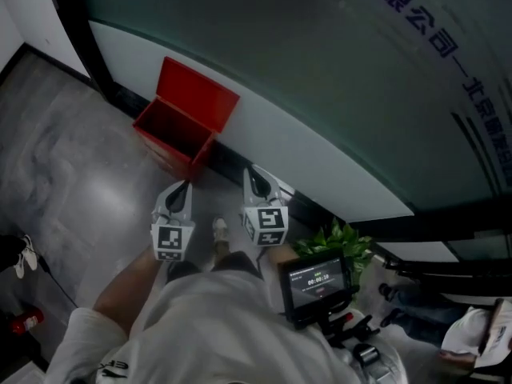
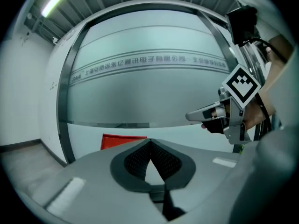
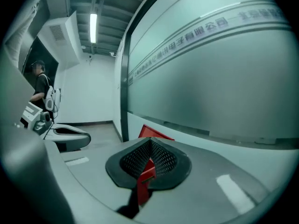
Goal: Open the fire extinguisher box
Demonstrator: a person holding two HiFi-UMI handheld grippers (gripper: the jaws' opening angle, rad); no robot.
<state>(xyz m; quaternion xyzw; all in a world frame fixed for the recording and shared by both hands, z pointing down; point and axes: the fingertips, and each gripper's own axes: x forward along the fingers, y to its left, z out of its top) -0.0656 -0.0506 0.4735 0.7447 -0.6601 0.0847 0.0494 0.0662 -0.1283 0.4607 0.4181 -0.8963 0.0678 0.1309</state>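
Observation:
The red fire extinguisher box (image 1: 178, 132) stands on the floor against the frosted glass wall, its lid (image 1: 202, 93) swung up and leaning back, the inside showing empty. Both grippers hang side by side in front of the person, a step short of the box and touching nothing. My left gripper (image 1: 183, 187) is shut with its tips (image 2: 150, 142) meeting, and the box lid (image 2: 122, 140) shows just beyond them. My right gripper (image 1: 254, 178) is shut too (image 3: 150, 140); the red of the box (image 3: 156, 132) shows behind its tips and through the gap below.
A green plant (image 1: 342, 242) and a black device with a lit screen (image 1: 318, 282) sit at the person's right. A red extinguisher (image 1: 25, 322) lies on the floor at lower left. A black frame post (image 3: 124, 87) divides the glass wall. A person (image 3: 40, 85) stands far off.

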